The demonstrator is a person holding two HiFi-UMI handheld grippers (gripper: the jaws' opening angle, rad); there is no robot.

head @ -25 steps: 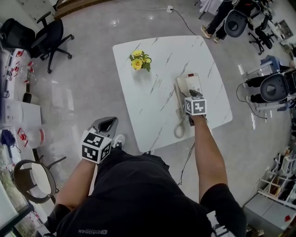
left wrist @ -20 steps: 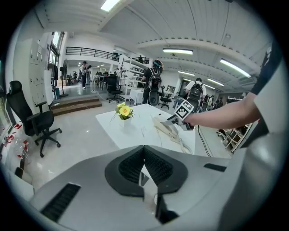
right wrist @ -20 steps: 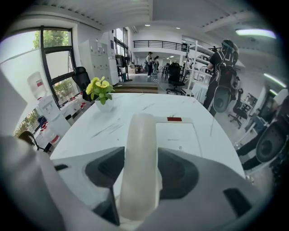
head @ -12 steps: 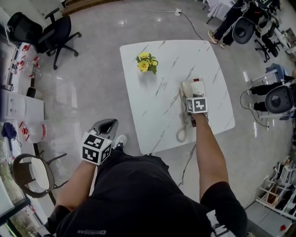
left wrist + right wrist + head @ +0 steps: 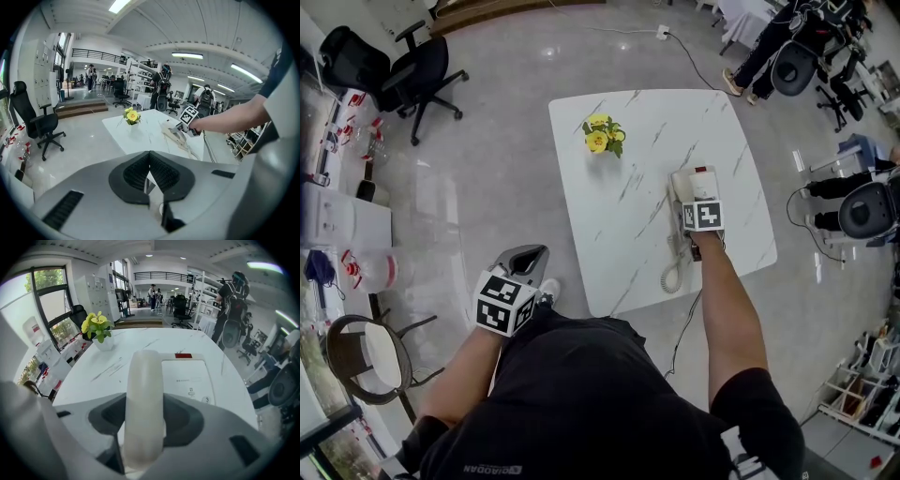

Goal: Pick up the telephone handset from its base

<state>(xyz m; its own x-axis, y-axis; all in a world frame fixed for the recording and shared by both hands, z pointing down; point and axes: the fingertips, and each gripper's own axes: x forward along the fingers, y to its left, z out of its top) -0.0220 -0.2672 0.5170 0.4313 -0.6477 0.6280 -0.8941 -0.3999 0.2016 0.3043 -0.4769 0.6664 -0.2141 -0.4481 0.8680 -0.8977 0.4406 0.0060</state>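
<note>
The near end of the handset [image 5: 144, 380] is lost behind the body of the right tongs [image 5: 144, 420], and in the head view the marker cube covers both those tongs and the near part of the telephone. No view shows whether the handset rests in its cradle or stands clear of it. The print on the base [image 5: 187, 376] is too small to read; only a red patch [image 5: 183, 355] at its far edge stands out.

The right tongs are clenched on the handset, a dark pad pressing each side. The handset runs along the left side of the base, near the right edge of the white marble surface [image 5: 628, 244]. A coiled cord [image 5: 673, 274] trails from the telephone toward the surface's near edge.

The left tongs [image 5: 149, 159] are held well apart from the surface, over the floor, at the person's left knee. They are closed tip to tip with nothing between them. In the left gripper view their own grey body blocks the lower half of the scene.

Counted: one telephone with one handset, one cord, two tongs, and one pot of yellow flowers [image 5: 602, 136] toward the far left of the surface, well apart from the telephone. A black office chair [image 5: 422, 70] stands on the floor beyond, and a person [image 5: 759, 42] stands past the far right corner, cut off by the frame.
</note>
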